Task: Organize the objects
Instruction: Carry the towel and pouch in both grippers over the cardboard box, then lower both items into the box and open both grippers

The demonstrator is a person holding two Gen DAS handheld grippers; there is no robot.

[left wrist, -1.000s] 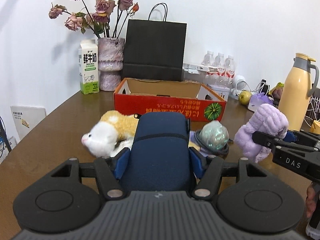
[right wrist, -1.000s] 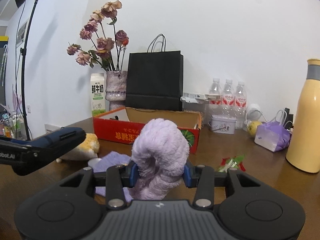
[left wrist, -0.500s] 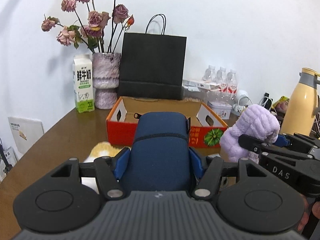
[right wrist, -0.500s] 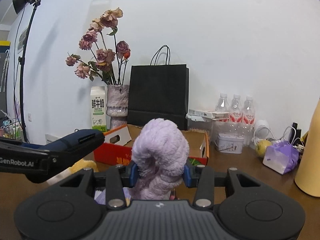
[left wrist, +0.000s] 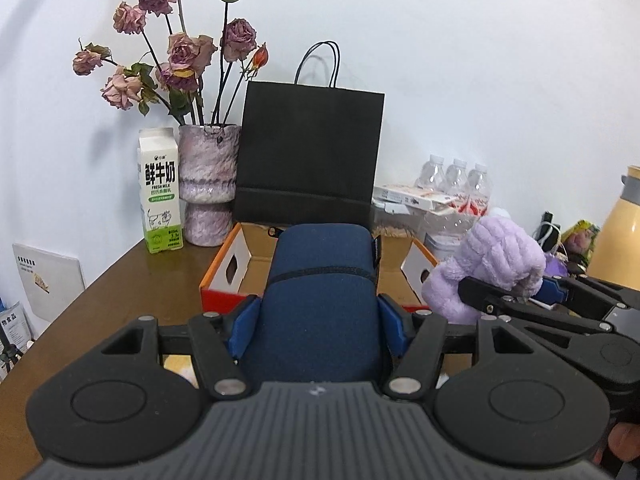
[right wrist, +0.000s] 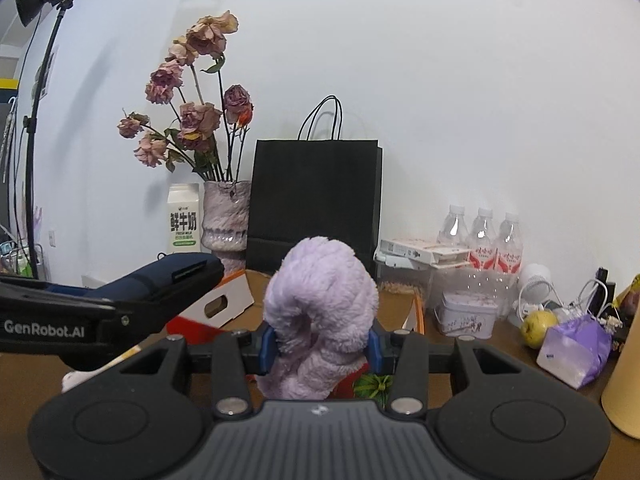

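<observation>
Bag (left wrist: pixel 308 156) behind box (left wrist: pixel 224 276); vase (left wrist: pixel 206 184) left.

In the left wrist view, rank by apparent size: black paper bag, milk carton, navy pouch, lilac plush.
1. Black paper bag and navy pouch: alike. The pouch sits closest to the camera, so I won't rank them.
2. Lilac plush.
3. Milk carton, smallest, but farther back.
</observation>
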